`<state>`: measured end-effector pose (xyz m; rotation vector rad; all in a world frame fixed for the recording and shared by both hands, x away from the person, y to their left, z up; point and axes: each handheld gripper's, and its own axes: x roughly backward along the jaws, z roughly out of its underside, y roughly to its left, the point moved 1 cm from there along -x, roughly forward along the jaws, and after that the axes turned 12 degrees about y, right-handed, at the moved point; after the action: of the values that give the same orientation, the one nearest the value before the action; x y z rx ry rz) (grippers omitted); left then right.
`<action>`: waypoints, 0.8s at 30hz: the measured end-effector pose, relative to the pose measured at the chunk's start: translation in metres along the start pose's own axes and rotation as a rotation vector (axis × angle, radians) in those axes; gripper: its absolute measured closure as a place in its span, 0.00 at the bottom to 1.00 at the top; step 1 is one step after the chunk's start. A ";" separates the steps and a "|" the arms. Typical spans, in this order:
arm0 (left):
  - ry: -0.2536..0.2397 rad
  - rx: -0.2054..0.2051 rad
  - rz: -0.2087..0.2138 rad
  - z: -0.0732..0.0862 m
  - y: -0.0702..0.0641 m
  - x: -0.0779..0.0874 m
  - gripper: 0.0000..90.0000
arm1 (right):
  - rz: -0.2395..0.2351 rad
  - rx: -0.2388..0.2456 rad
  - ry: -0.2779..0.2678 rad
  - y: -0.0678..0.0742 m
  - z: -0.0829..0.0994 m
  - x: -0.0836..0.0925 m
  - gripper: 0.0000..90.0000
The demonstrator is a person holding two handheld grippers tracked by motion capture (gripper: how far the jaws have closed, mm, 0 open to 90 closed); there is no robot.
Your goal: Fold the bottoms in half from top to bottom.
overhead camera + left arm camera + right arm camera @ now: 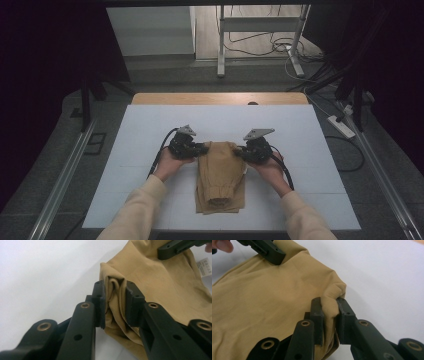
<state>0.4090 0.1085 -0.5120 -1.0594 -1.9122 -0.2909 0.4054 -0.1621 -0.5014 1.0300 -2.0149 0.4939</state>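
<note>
Where the person's cream sleeves [137, 210] come in over the near edge of the white table [125, 200], a folded tan cloth garment [221, 177] lies at the middle of the near half, its cuffed end toward that edge. Farther in, the left gripper [202, 149] pinches the garment's far left corner, black jaws closed on a bunched fold [115, 300]. The right gripper [239, 151] clamps the far right corner likewise [329, 307]. Beyond, the table's far half lies bare up to a wooden edge strip [220, 98].
</note>
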 end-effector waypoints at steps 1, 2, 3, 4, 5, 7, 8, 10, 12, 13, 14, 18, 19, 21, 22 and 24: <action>0.000 -0.001 -0.002 -0.002 0.001 0.000 0.81 | 0.003 -0.003 -0.003 -0.002 -0.001 0.001 0.86; 0.001 -0.003 -0.006 -0.005 0.001 0.001 0.81 | 0.006 -0.007 -0.006 -0.003 -0.002 0.001 0.86; 0.000 -0.006 -0.011 -0.008 0.002 0.001 0.81 | 0.013 -0.008 -0.009 -0.005 -0.003 0.002 0.86; -0.002 -0.007 -0.014 -0.010 0.002 0.001 0.81 | 0.019 -0.007 -0.012 -0.007 -0.004 0.003 0.86; -0.003 -0.014 -0.019 -0.013 0.003 0.002 0.81 | 0.026 -0.005 -0.015 -0.008 -0.005 0.003 0.86; -0.005 -0.017 -0.026 -0.018 0.004 0.002 0.81 | 0.041 -0.004 -0.010 -0.012 -0.008 0.004 0.86; -0.011 -0.016 -0.031 -0.020 0.004 0.002 0.81 | 0.047 -0.004 -0.012 -0.013 -0.009 0.005 0.86; -0.014 -0.018 -0.036 -0.024 0.005 0.003 0.81 | 0.056 -0.010 -0.015 -0.017 -0.012 0.006 0.86; -0.018 -0.015 -0.039 -0.027 0.007 0.003 0.81 | 0.064 -0.014 -0.018 -0.019 -0.015 0.007 0.86; -0.018 -0.015 -0.038 -0.028 0.008 0.003 0.81 | 0.067 -0.016 -0.016 -0.021 -0.016 0.007 0.86; -0.017 -0.014 -0.037 -0.029 0.009 0.003 0.81 | 0.069 -0.015 -0.014 -0.022 -0.017 0.006 0.86; -0.015 -0.018 -0.039 -0.030 0.011 0.002 0.81 | 0.062 -0.024 -0.018 -0.025 -0.017 0.005 0.86; -0.014 -0.017 -0.038 -0.030 0.012 0.002 0.81 | 0.062 -0.025 -0.018 -0.026 -0.018 0.004 0.86; -0.014 -0.016 -0.043 -0.031 0.013 0.001 0.81 | 0.066 -0.026 -0.013 -0.026 -0.018 0.003 0.86; -0.012 -0.019 -0.045 -0.032 0.014 0.000 0.81 | 0.069 -0.025 -0.013 -0.027 -0.019 0.002 0.86; -0.012 -0.016 -0.049 -0.034 0.016 0.000 0.81 | 0.072 -0.028 -0.014 -0.028 -0.021 0.001 0.86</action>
<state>0.4418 0.0991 -0.4961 -1.0278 -1.9517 -0.3294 0.4379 -0.1661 -0.4886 0.9486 -2.0714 0.4963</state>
